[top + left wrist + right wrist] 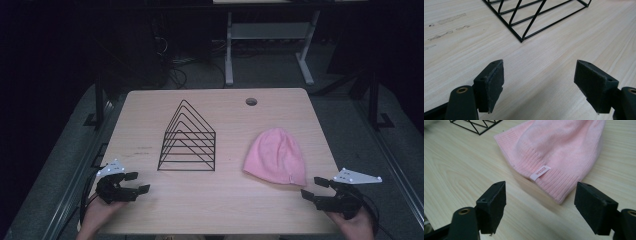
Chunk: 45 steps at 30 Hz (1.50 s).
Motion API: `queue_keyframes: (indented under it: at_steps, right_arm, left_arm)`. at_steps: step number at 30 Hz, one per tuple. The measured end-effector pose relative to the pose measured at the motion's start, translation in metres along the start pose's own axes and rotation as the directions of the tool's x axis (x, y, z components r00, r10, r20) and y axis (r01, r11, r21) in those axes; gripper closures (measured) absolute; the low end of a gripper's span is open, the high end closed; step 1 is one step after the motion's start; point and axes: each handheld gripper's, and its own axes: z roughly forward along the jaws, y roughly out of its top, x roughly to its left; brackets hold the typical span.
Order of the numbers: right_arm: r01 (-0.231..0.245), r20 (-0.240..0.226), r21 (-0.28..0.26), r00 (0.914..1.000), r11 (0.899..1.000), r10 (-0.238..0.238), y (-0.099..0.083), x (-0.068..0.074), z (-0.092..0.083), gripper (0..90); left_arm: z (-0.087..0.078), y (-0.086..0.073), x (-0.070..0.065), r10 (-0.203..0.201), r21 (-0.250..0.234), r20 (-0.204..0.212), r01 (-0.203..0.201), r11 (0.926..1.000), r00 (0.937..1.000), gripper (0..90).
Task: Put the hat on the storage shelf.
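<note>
Both grippers sit low at the near edge of the table (150, 210), and neither has anything in it. The right gripper (320, 189) has its jaws spread wide with bare wood between them; just ahead of it, near but not touching, lies the pink beanie (276, 156), flat on the table with its ribbed hem turned toward the jaws. In the right gripper view the beanie (554, 147) fills the space straight ahead, its small white label (540, 173) facing the pads, which makes that hem the likely place to pinch, since a folded knit edge offers more to grab than the smooth crown. The left gripper (134, 183) is just as wide open and empty, aimed at the near corner of the black wire rack (188, 140), which stands ahead of it and a little to its inner side; in the left gripper view that rack (534, 17) corner is close ahead, apart from the pads. Looks like a starting stance: one hand lined up on the hat, the other by the rack, perhaps to steady it.
</note>
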Motion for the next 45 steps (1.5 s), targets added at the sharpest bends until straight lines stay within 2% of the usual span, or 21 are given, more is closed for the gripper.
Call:
queue_keyframes:
  at_steps: [5, 8, 14, 19, 25, 29, 32, 33, 35, 38, 45]
  right_arm:
    - [0.002, -0.015, -0.019, 0.9999, 1.000, -0.002, 0.010, -0.006, -0.003, 24.5]
    - [-0.005, -0.034, -0.025, 0.9994, 1.000, 0.004, 0.021, -0.014, -0.001, 24.5]
    - [-0.009, -0.049, 0.013, 0.9987, 1.000, 0.010, 0.042, -0.025, 0.013, 24.1]
    - [-0.005, -0.063, 0.070, 0.9980, 0.998, 0.010, 0.059, -0.038, 0.023, 23.9]
    - [-0.007, -0.064, 0.095, 0.9978, 0.995, 0.013, 0.078, -0.055, 0.039, 24.0]
    - [-0.005, -0.062, 0.108, 0.9980, 0.994, 0.012, 0.087, -0.062, 0.051, 24.4]
    - [-0.009, -0.055, 0.149, 0.9984, 0.989, 0.017, 0.095, -0.067, 0.061, 24.4]
    - [-0.008, -0.052, 0.141, 0.9985, 0.990, 0.015, 0.097, -0.068, 0.063, 24.6]
    - [-0.021, -0.054, 0.150, 0.9981, 0.988, 0.029, 0.103, -0.071, 0.067, 24.7]
    - [-0.004, -0.053, 0.170, 0.9985, 0.985, 0.014, 0.112, -0.076, 0.076, 25.0]
    - [-0.005, -0.046, 0.201, 0.9988, 0.980, 0.014, 0.134, -0.082, 0.092, 25.4]
  left_arm:
    - [0.003, 0.000, 0.000, 0.005, 0.013, 0.001, -0.005, 0.9999, 1.0000, 23.4]
    - [0.004, -0.002, 0.001, 0.001, 0.025, 0.009, -0.001, 0.9997, 1.0000, 23.4]
    - [0.001, -0.002, 0.002, -0.005, 0.013, 0.004, 0.005, 0.9999, 1.0000, 23.4]
    - [0.001, -0.002, 0.002, 0.002, 0.014, 0.003, -0.002, 0.9999, 1.0000, 23.4]
    - [0.002, -0.001, 0.002, 0.006, 0.017, 0.002, -0.006, 0.9998, 1.0000, 23.4]
    - [0.002, -0.001, 0.002, 0.008, 0.015, 0.005, -0.008, 0.9999, 1.0000, 23.4]
    - [0.001, -0.001, 0.002, 0.003, 0.010, 0.007, -0.003, 0.9999, 1.0000, 23.4]
    - [0.001, -0.002, 0.001, -0.007, 0.010, 0.007, 0.007, 0.9999, 0.9999, 23.4]
    - [0.000, -0.002, 0.003, 0.002, 0.011, 0.006, -0.002, 0.9999, 1.0000, 23.4]
    - [0.000, -0.003, 0.004, -0.003, 0.009, 0.006, 0.003, 1.0000, 1.0000, 23.4]
    - [-0.001, -0.003, 0.005, -0.013, 0.007, 0.008, 0.013, 0.9999, 0.9999, 23.4]
